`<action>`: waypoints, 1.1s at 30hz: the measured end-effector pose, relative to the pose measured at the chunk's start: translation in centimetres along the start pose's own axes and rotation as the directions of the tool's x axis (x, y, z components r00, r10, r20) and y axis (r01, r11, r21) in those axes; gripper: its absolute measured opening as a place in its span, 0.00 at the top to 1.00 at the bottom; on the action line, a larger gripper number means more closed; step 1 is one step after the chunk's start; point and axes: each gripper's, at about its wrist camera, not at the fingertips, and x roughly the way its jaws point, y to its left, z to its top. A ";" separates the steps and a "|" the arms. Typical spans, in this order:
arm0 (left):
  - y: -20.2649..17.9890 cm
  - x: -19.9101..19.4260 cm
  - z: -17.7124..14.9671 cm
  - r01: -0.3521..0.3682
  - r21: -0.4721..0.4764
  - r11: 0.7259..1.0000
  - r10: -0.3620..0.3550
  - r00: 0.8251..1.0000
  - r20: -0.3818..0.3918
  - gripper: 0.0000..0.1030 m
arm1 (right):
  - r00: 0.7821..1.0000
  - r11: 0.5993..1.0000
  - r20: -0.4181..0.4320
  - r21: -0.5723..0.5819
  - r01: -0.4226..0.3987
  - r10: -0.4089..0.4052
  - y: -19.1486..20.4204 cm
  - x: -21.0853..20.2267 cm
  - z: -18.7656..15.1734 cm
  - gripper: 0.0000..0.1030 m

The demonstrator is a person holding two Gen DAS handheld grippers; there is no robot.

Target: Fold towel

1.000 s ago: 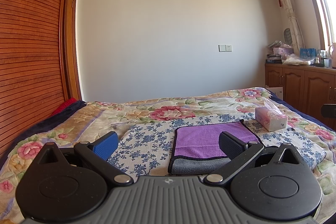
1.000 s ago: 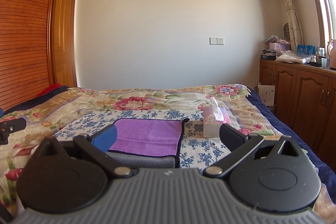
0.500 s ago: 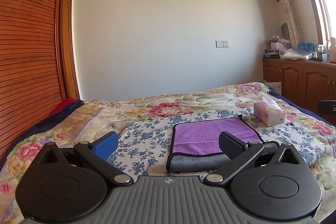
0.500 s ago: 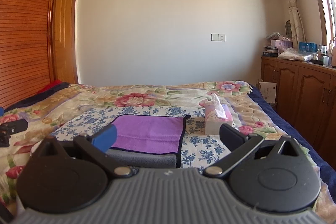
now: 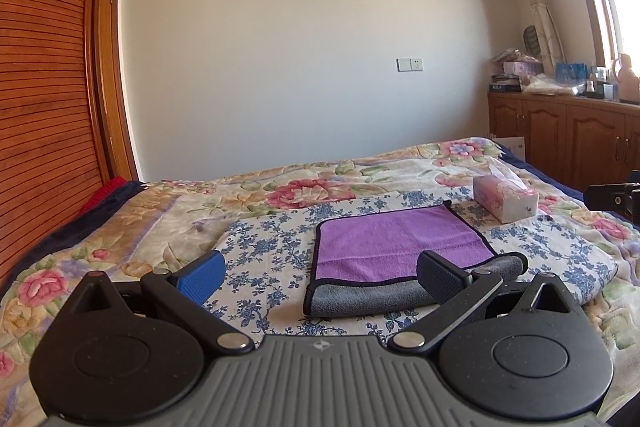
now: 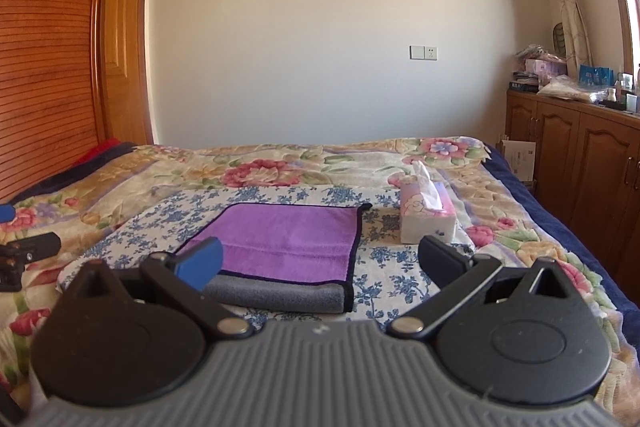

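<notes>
A purple towel (image 5: 394,241) with a dark border and grey underside lies folded flat on a blue-flowered cloth (image 5: 272,251) on the bed; its grey folded edge faces me. It also shows in the right wrist view (image 6: 288,241). My left gripper (image 5: 320,273) is open and empty, held above the bed near the towel's front left. My right gripper (image 6: 320,261) is open and empty, near the towel's front right. Neither touches the towel.
A pink tissue box (image 5: 505,201) stands on the bed right of the towel, also in the right wrist view (image 6: 427,221). Wooden cabinets (image 6: 580,163) line the right wall. A slatted wooden wardrobe (image 5: 44,115) stands on the left.
Both cameras have tilted down slightly, so the bed and towel sit a little higher in view. The towel has not moved and both grippers stay open.
</notes>
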 end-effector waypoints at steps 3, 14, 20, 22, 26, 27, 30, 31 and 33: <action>-0.1 0.6 0.0 0.006 0.006 1.000 -0.006 1.000 -0.008 0.00 | 1.000 1.000 -0.010 0.002 -0.007 0.007 0.0 0.5 0.0 0.00; 0.1 3.3 0.0 0.025 0.013 1.000 -0.025 0.998 -0.055 0.00 | 0.997 0.999 -0.064 0.012 -0.052 0.052 -0.1 2.6 -0.1 0.00; 0.1 4.8 0.0 0.039 0.015 0.999 -0.038 0.996 -0.086 0.00 | 0.993 0.998 -0.101 0.025 -0.065 0.067 -0.1 3.7 -0.3 0.00; 0.0 5.2 0.0 0.046 0.017 0.999 -0.044 0.995 -0.090 0.00 | 0.991 0.997 -0.111 0.026 -0.070 0.072 -0.2 4.0 -0.3 0.00; 0.0 6.0 0.0 0.056 0.024 0.998 -0.053 0.993 -0.101 0.00 | 0.989 0.997 -0.127 0.026 -0.077 0.080 -0.2 4.7 -0.3 0.00; 0.0 6.3 0.0 0.058 0.024 0.998 -0.055 0.993 -0.104 0.00 | 0.988 0.997 -0.130 0.026 -0.079 0.082 -0.2 4.8 -0.3 0.00; 0.1 6.9 0.0 0.059 0.023 0.998 -0.056 0.992 -0.112 0.00 | 0.986 0.996 -0.139 0.022 -0.087 0.090 -0.4 5.2 -0.2 0.00; 0.1 7.2 0.1 0.059 0.023 0.998 -0.056 0.992 -0.112 0.00 | 0.986 0.996 -0.142 0.021 -0.089 0.091 -0.4 5.4 -0.2 0.00; 0.2 7.7 0.1 0.058 0.025 0.998 -0.055 0.992 -0.114 0.00 | 0.985 0.996 -0.146 0.016 -0.091 0.093 -0.4 5.8 -0.3 0.00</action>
